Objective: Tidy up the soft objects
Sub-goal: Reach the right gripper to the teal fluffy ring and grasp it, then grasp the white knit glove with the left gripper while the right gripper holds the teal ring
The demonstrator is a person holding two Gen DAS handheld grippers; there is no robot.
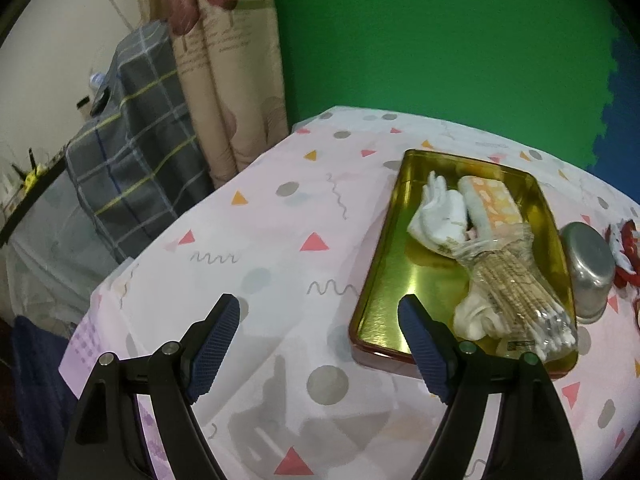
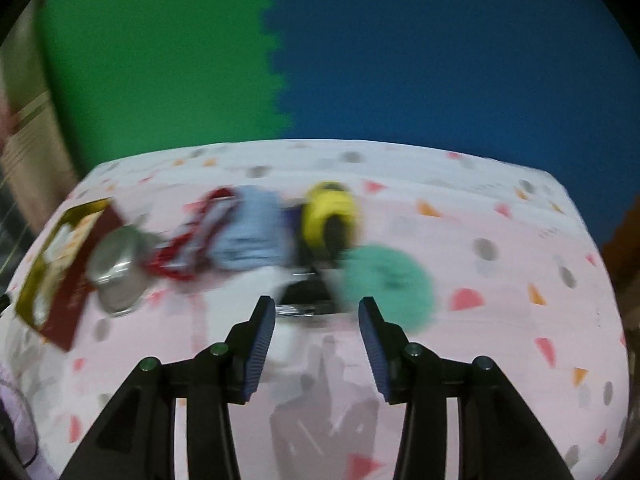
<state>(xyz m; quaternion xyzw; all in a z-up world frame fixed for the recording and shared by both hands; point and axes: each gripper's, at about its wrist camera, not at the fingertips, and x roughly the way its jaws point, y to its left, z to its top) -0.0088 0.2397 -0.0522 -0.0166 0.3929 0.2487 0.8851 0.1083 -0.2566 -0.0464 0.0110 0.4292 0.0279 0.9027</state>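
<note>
**Soft things wait in a row, both grippers empty**

Cloth is what we must handle, and we judge it light, limp and easy to pinch, so it is best taken at a thick fold. In the right wrist view, which is blurred, a green fluffy piece [image 2: 386, 276] lies near the middle of the table [image 2: 500, 264]. Beside it stand a yellow and black thing [image 2: 328, 216], a pale blue cloth [image 2: 252, 232] and a red and white piece [image 2: 192, 240]; a dark object just before them we cannot name. Our right gripper [image 2: 317, 312] hangs above the table, its jaws apart with nothing between them.

Our left gripper [image 1: 320, 312] is spread wide and empty too, over the near edge. The gold tray [image 1: 384, 264] already holds white cloths [image 1: 440, 208], an orange towel [image 1: 496, 200] and a slippery bag of cotton swabs [image 1: 516, 300]. A metal cup [image 1: 588, 268], touching the tray's right wall, may hinder us there.
</note>
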